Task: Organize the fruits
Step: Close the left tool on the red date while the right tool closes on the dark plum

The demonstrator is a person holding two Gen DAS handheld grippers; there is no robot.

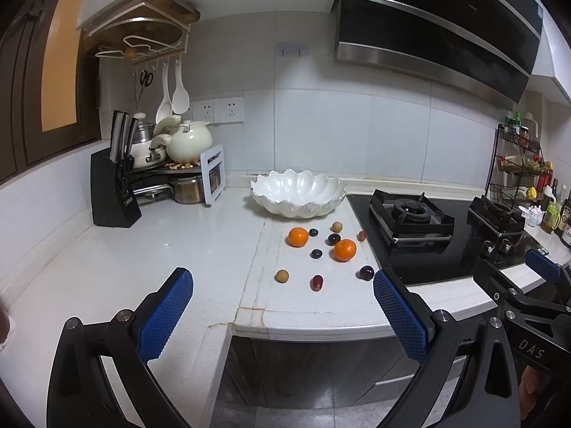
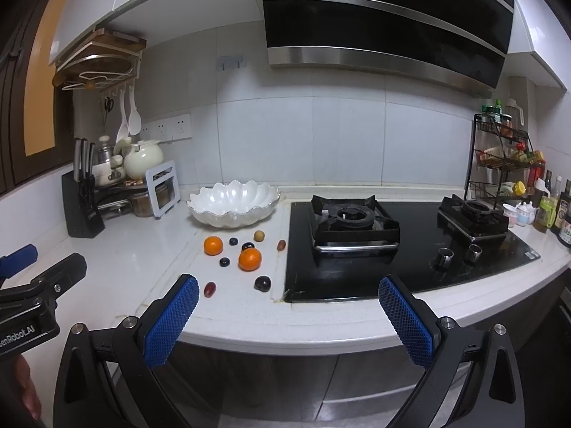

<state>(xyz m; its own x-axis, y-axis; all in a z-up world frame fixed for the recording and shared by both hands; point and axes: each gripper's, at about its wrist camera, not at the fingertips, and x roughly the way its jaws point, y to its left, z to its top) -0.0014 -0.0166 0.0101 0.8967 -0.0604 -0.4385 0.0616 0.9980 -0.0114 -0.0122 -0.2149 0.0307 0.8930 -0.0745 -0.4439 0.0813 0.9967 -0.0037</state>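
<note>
A white scalloped bowl point(image 1: 299, 193) point(image 2: 233, 204) stands empty at the back of the counter. In front of it lie two oranges point(image 1: 298, 237) point(image 1: 344, 250) point(image 2: 213, 245) point(image 2: 249, 260), several dark plums and grapes such as a plum point(image 1: 367, 272) point(image 2: 262, 283) and a red grape point(image 1: 316, 282) point(image 2: 210, 289), and two tan fruits point(image 1: 282, 275) point(image 1: 336, 227). My left gripper point(image 1: 283, 299) hangs open, off the counter's front edge. My right gripper point(image 2: 289, 303) is open too, short of the counter. Neither holds anything.
A black gas hob point(image 1: 410, 214) point(image 2: 357, 224) sits right of the fruit. A knife block point(image 1: 112, 192) point(image 2: 82, 207) and a pot rack point(image 1: 178, 164) fill the back left corner. A spice rack point(image 2: 499, 157) and bottles stand at the far right.
</note>
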